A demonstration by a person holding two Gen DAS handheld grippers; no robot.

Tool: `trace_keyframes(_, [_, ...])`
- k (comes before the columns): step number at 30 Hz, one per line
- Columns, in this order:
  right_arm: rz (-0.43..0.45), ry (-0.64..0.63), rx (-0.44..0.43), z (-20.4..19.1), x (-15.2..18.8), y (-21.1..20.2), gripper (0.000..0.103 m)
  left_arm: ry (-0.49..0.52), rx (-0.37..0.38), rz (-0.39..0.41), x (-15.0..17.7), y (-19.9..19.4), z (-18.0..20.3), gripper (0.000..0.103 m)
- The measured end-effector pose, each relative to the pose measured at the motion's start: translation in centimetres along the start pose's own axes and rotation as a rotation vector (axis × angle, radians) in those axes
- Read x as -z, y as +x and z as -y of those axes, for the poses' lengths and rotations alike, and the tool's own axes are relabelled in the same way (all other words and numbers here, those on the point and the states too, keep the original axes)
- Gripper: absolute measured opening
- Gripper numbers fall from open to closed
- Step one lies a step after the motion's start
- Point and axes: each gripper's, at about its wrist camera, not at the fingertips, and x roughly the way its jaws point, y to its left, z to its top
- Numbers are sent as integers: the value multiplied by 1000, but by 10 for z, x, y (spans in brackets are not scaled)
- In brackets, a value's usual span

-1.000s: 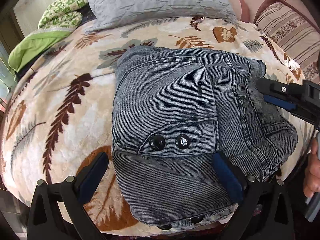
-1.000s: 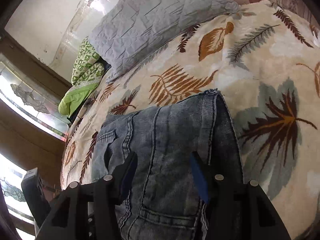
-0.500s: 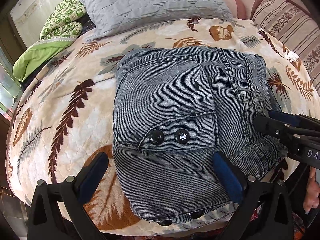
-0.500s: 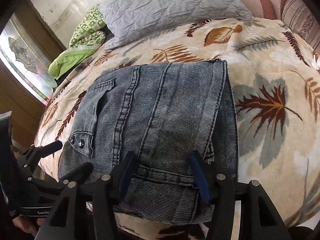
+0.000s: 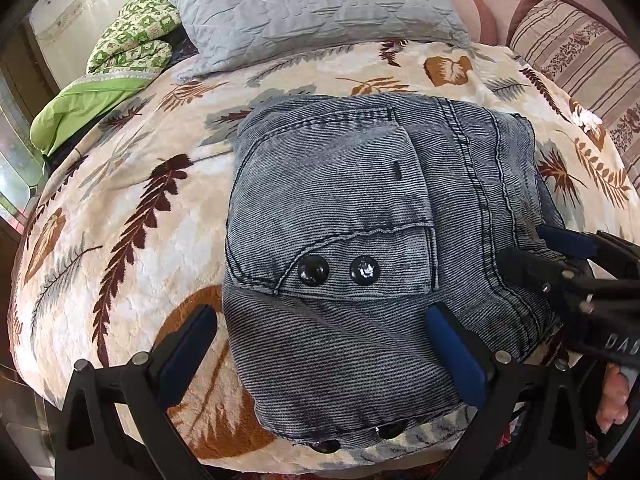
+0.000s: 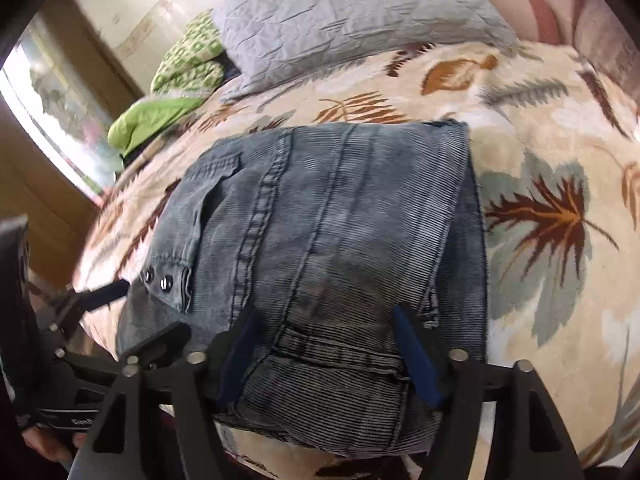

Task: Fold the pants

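Spreading its jaws at this moment, the right hand-held gripper [image 6: 326, 354] straddles the waistband edge of the pants [image 6: 328, 240], with denim lying between the blue pads but no longer pinched. The left hand-held gripper [image 5: 320, 350] stands released too, its pads wide on either side of the near corner of the bundle and pressing on nothing. The pants lie folded into a compact, roughly square stack near the front edge of the bed [image 5: 120, 216], a buttoned pocket flap uppermost, resting on a leaf-patterned blanket. By its look the fabric is a thick ribbed denim: fairly heavy, soft enough to bend yet stiff enough to hold a crease, and not slippery, so the layers should stay put once let go. A good hold would be the doubled waistband or the thick folded edges, where several layers can be pinched together; the snaps on the flap are poor places to clamp. Farther back sit a grey quilted pillow [image 5: 316, 8] and a green bundle of bedding [image 5: 100, 92]. No containers are in view.
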Motion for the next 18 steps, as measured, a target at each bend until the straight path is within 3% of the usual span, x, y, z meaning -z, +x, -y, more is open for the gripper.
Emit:
trace_keyframes(2, [8, -30, 30, -6, 2, 1, 76, -5, 0, 1, 1, -1, 0, 103])
trace_keyframes(9, [17, 77, -56, 10, -3, -5, 74, 8, -2, -26, -4, -8, -2, 103])
trace_keyframes(14, [123, 98, -46, 13, -5, -25, 74, 33, -90, 77, -14, -34, -9, 103])
trace_keyframes(18, [166, 101, 2, 14, -5, -32, 73, -4, -174, 43, -26, -27, -31, 103])
